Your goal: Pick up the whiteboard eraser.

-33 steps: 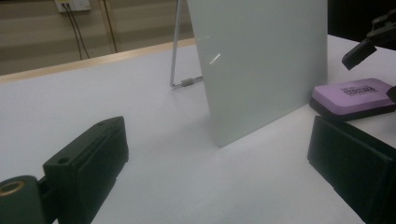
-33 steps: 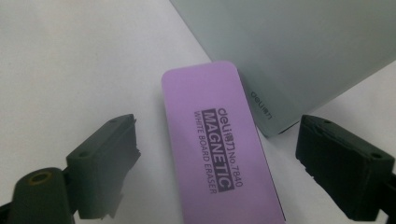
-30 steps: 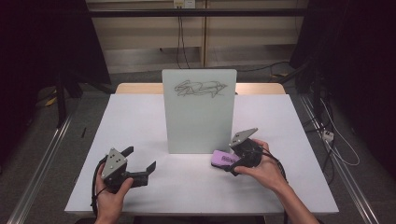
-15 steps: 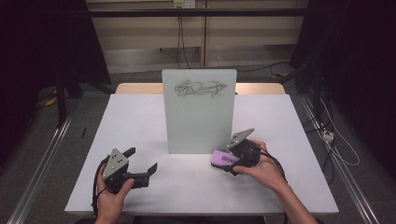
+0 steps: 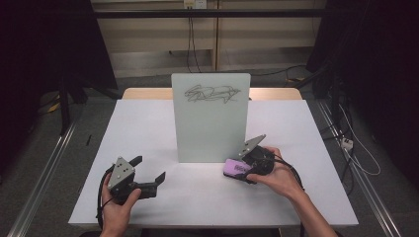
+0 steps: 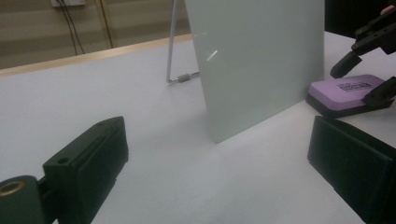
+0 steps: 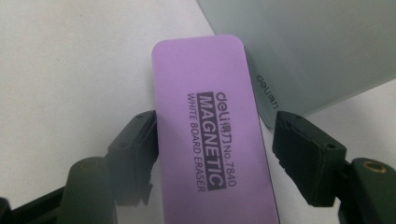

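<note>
My right gripper [image 7: 215, 154] has just been closing around the purple whiteboard eraser [image 7: 210, 126], lying near-right beside the standing whiteboard [image 5: 210, 118], a gap remaining at one jaw, so grasping is underway, my left gripper [image 5: 148, 174] idle and spread; next comes firm pinching, I judge.
</note>
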`<move>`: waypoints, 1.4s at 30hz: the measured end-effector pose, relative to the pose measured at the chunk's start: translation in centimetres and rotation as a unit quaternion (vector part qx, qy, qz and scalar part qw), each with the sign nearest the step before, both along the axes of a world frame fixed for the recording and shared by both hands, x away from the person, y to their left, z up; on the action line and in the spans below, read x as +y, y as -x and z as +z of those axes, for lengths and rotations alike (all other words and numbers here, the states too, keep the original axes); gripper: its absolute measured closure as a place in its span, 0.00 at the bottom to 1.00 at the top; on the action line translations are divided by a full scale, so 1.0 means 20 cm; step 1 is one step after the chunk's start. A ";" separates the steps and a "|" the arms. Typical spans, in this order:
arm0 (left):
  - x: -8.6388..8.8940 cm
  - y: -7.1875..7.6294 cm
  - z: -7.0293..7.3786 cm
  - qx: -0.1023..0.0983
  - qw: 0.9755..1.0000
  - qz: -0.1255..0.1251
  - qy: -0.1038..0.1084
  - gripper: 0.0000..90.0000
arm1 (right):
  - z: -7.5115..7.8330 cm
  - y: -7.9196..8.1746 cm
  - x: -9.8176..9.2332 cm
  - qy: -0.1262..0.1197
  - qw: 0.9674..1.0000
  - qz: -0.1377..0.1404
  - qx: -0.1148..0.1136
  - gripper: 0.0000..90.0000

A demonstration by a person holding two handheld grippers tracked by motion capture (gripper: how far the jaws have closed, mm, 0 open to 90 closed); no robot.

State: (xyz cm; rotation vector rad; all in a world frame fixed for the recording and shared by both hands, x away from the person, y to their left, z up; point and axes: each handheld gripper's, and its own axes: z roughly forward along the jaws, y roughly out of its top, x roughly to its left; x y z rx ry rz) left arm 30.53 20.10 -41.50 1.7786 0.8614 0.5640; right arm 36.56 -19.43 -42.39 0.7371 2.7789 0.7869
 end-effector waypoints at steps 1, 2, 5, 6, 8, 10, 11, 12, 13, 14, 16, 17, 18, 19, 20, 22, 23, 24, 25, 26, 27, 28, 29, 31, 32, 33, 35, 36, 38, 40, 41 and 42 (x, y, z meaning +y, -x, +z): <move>0.01 0.00 0.00 0.000 1.000 0.001 -0.001 0.06 | 0.00 0.00 0.00 0.004 1.000 0.003 0.001 0.35; 0.01 0.00 0.00 0.002 1.000 0.005 0.006 0.06 | -0.01 0.00 0.00 0.008 1.000 0.003 0.002 0.36; 0.02 -0.01 -0.01 0.014 1.000 0.009 0.018 0.06 | -0.01 0.00 0.01 0.010 1.000 0.004 0.002 0.38; 0.03 -0.01 -0.01 0.016 0.999 0.014 0.023 0.06 | -0.01 0.00 0.01 0.010 1.000 0.007 0.005 0.41; 0.04 -0.02 -0.01 0.020 0.999 0.019 0.030 0.06 | -0.01 0.00 0.01 0.011 1.000 0.007 0.005 0.43; 0.04 -0.02 -0.01 0.016 0.999 0.023 0.023 0.06 | -0.01 0.00 0.02 0.017 1.000 0.008 0.003 0.44; 0.04 -0.01 0.00 0.014 0.999 0.022 0.022 0.06 | 0.00 0.01 0.02 0.020 1.000 0.007 0.002 0.44; 0.04 -0.01 0.00 0.014 0.999 0.021 0.023 0.06 | 0.00 0.01 0.03 0.023 1.000 0.004 0.004 0.44; 0.04 -0.01 0.00 0.013 0.999 0.019 0.022 0.06 | 0.00 0.00 0.03 0.026 1.000 0.006 0.003 0.44; 0.04 -0.01 0.00 0.014 1.000 0.018 0.019 0.06 | 0.00 0.00 0.03 0.028 1.000 0.007 0.004 0.44; 0.03 -0.01 -0.01 0.015 1.000 0.016 0.022 0.06 | 0.00 0.00 0.03 0.031 0.999 0.006 0.006 0.44; 0.03 -0.01 -0.01 0.016 1.000 0.016 0.022 0.06 | 0.00 0.00 0.03 0.032 0.999 0.007 0.006 0.44; 0.03 -0.01 -0.01 0.016 1.000 0.016 0.022 0.06 | 0.00 0.00 0.03 0.033 0.999 0.008 0.006 0.44; 0.03 -0.01 -0.01 0.016 1.000 0.016 0.022 0.06 | 0.00 0.00 0.03 0.034 0.999 0.009 0.006 0.44; 0.03 -0.01 -0.01 0.016 1.000 0.015 0.022 0.06 | 0.00 0.00 0.04 0.034 0.999 0.010 0.006 0.44; 0.03 -0.01 -0.01 0.017 1.000 0.015 0.020 0.06 | 0.00 0.01 0.04 0.037 0.999 0.014 0.002 0.45; 0.03 -0.01 -0.01 0.017 1.000 0.014 0.020 0.06 | 0.00 0.01 0.04 0.038 0.999 0.015 0.001 0.45; 0.03 -0.01 -0.01 0.017 1.000 0.014 0.021 0.06 | 0.00 0.01 0.04 0.040 0.999 0.012 0.001 0.45; 0.03 -0.01 -0.01 0.018 1.000 0.014 0.021 0.06 | 0.01 0.01 0.04 0.040 0.999 0.011 0.001 0.45; 0.03 -0.01 -0.01 0.018 1.000 0.014 0.021 0.06 | 0.01 0.01 0.04 0.040 0.999 0.011 0.002 0.45; 0.03 -0.01 -0.01 0.019 0.999 0.014 0.022 0.06 | 0.01 0.01 0.04 0.037 0.999 0.011 0.004 0.45; 0.03 -0.01 -0.01 0.019 0.999 0.015 0.022 0.06 | 0.01 0.01 0.04 0.036 0.999 0.011 0.002 0.45; 0.03 -0.01 -0.01 0.019 0.999 0.016 0.022 0.06 | 0.01 0.01 0.03 0.033 0.999 0.010 0.002 0.45; 0.03 -0.01 -0.01 0.019 0.999 0.015 0.022 0.06 | 0.02 0.01 0.02 0.026 1.000 0.005 -0.002 0.45; 0.03 -0.01 -0.01 0.018 0.999 0.016 0.021 0.06 | 0.03 0.02 0.02 0.023 1.000 0.002 0.000 0.45; 0.03 -0.01 -0.01 0.018 1.000 0.015 0.021 0.06 | 0.03 0.02 0.01 0.021 1.000 0.003 -0.003 0.45; 0.03 -0.01 -0.01 0.019 1.000 0.014 0.021 0.06 | 0.04 0.02 0.00 0.016 1.000 0.001 -0.002 0.46; 0.03 -0.01 -0.01 0.019 0.999 0.014 0.021 0.06 | 0.04 0.03 0.00 0.015 1.000 0.000 -0.003 0.46; 0.03 -0.01 -0.01 0.019 0.999 0.014 0.022 0.06 | 0.05 0.03 -0.01 0.009 1.000 -0.001 -0.005 0.46; 0.04 -0.01 -0.01 0.019 0.999 0.016 0.025 0.06 | 0.06 0.04 -0.01 0.003 1.000 -0.001 -0.009 0.46; 0.04 -0.01 -0.01 0.020 0.999 0.015 0.022 0.06 | 0.07 0.05 -0.01 0.000 1.000 -0.004 -0.010 0.46; 0.04 -0.01 -0.01 0.021 0.999 0.014 0.021 0.06 | 0.07 0.05 -0.01 -0.002 1.000 -0.001 -0.011 0.46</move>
